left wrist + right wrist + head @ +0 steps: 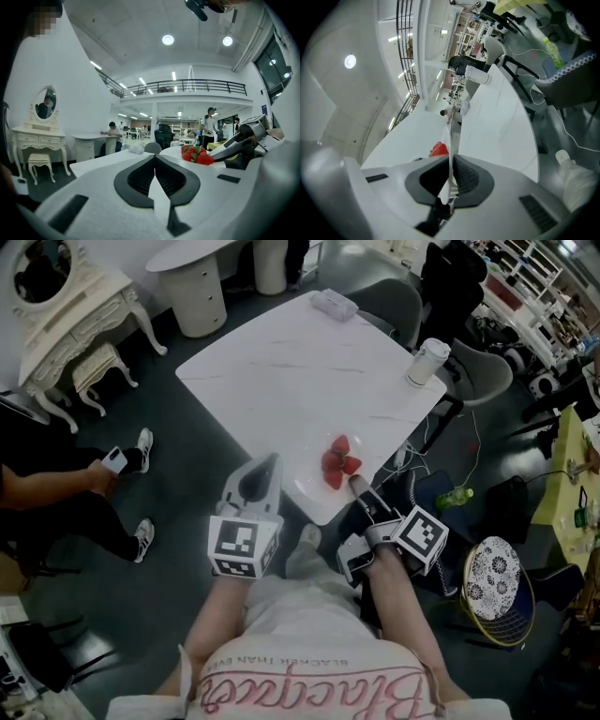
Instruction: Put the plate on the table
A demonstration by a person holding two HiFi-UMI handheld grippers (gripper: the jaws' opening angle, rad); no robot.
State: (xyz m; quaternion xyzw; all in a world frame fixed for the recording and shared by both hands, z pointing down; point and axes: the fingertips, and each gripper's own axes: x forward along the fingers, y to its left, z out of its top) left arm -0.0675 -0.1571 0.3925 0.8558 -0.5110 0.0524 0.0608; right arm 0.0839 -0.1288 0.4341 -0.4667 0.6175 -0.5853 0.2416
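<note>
Far left of the table (pixel 281 371) stands a white dresser (pixel 70 301) with an oval mirror, and a stool (pixel 94 367) sits before it; nearer the camera, also left of the table, a seated person (pixel 52 488) holds a phone (pixel 114 460).

The left gripper (pixel 270 461) sits at the table's near edge, just left of the plate (pixel 307 487); its own view shows the pads meeting at their tips with nothing between them, so this claw is closed and empty; it does not touch the plate.

The plate lies over the table's near corner, white on white, so its rim is faint; three or four red berries (pixel 337 463) sit on it; whether it rests on the tabletop or hangs just above it I cannot tell.

A white pack (pixel 335 304) lies at the table's far corner.

The right gripper (pixel 357 484) reaches in from the table's near right side; its claw is narrow and clamped on the plate's rim; in its own view the rim runs edge-on between the pads, with a berry showing beyond them.

A white cup (pixel 427 362) stands at the table's right edge; a grey chair (pixel 483 371) is just beyond that edge.

A green bottle (pixel 456 495) lies low, right of the table's near corner; a round patterned basket (pixel 497 587) sits further right.
</note>
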